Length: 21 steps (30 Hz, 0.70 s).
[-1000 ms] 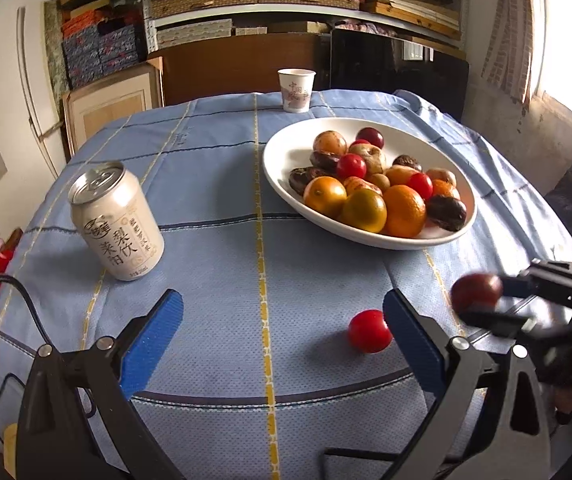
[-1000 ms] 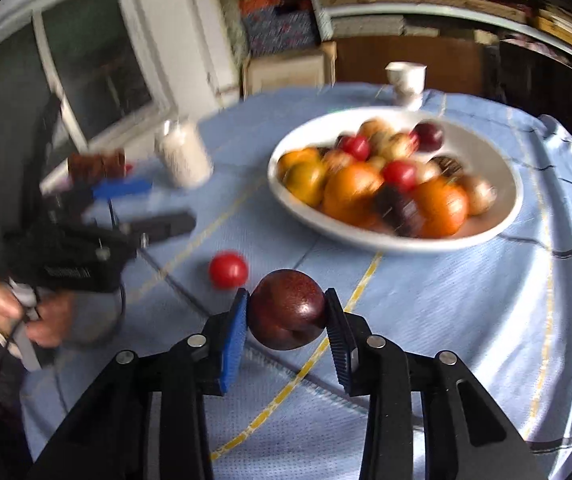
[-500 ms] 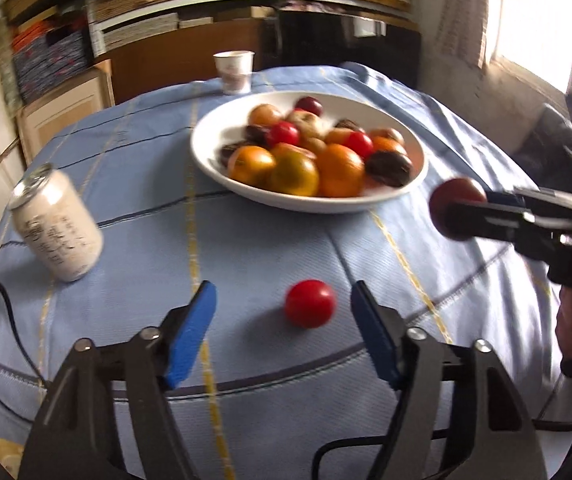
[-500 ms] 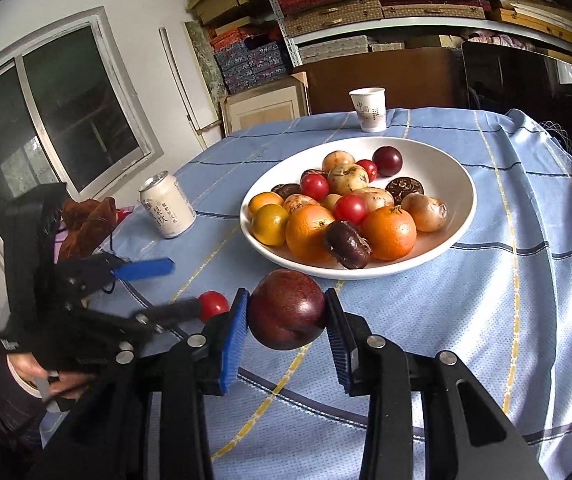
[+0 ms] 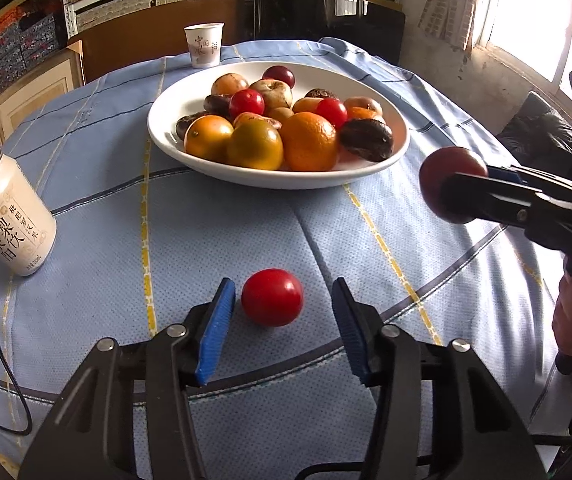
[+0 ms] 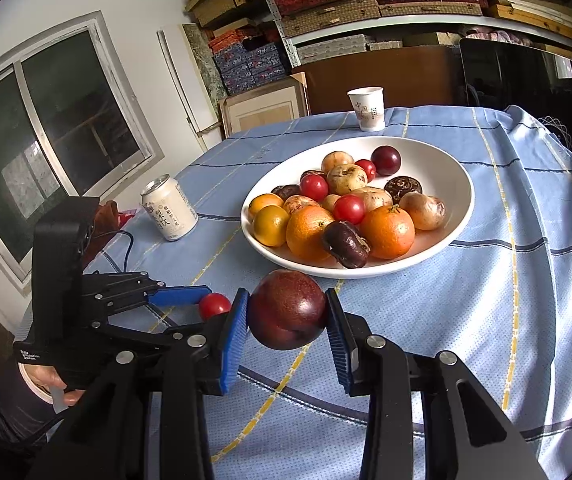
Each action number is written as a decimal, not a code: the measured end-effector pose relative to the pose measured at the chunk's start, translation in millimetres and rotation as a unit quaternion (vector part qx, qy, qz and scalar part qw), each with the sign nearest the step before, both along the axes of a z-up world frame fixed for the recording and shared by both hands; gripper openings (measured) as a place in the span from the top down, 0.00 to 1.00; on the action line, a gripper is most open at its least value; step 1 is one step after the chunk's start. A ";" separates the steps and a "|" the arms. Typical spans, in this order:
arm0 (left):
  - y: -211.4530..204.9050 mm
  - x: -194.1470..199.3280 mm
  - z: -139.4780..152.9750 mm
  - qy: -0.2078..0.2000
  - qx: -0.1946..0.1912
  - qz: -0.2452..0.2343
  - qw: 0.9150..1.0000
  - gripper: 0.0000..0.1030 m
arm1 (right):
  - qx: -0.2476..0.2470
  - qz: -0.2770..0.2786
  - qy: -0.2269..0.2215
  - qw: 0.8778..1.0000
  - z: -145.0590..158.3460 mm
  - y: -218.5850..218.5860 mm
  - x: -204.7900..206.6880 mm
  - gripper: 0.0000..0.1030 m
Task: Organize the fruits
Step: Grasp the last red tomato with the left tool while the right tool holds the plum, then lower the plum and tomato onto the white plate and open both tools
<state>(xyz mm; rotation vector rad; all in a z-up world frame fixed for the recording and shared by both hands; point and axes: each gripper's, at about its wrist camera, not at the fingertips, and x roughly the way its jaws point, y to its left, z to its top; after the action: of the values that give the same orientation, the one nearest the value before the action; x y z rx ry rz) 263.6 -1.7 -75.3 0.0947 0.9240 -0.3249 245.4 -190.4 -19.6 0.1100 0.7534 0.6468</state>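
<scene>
Jaws of the left gripper (image 5: 282,308) are closing around a small round red tomato-like fruit (image 5: 272,297) that lies on the blue checked cloth of the round counter (image 5: 214,232); the fruit sits between the blue pads with a gap on each side, wider on the right, so nothing presses on it. In the left wrist view this fruit is at 6 o'clock from the wide white ceramic bowl (image 5: 378,168), well apart from it.

Jaws of the right gripper (image 6: 286,312) stand narrow, clamped on a round dark red plum-like fruit (image 6: 287,309), which is held above the cloth, just in front of the bowl's near rim, at 6 o'clock in the right wrist view.

The bowl is heaped with oranges, small red fruits, brown and dark wrinkled fruits and one dark red plum.

A pale drink can with dark lettering (image 5: 8,224) stands upright at 9 o'clock from the bowl. A white paper cup (image 5: 203,45) stands at 12 o'clock, just beyond the bowl's far rim.
</scene>
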 end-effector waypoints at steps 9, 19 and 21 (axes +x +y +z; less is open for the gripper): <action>3.0 0.8 -0.3 0.003 -0.004 0.003 1.000 0.70 | -0.001 -0.002 0.004 1.000 -1.4 0.7 2.3 0.63; 16.7 16.2 53.2 -0.036 -0.037 0.005 0.999 0.70 | 0.054 -0.034 -0.009 0.998 12.8 -24.0 26.2 0.63; 13.6 37.0 67.9 -0.048 -0.037 0.005 0.998 0.70 | 0.054 -0.046 -0.016 0.997 19.3 -26.1 41.7 0.63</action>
<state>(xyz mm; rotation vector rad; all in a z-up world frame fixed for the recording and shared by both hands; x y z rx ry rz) 300.6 11.8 -7.4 0.0374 0.8159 -0.3422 287.1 -216.4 -0.3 0.2319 0.6783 0.6003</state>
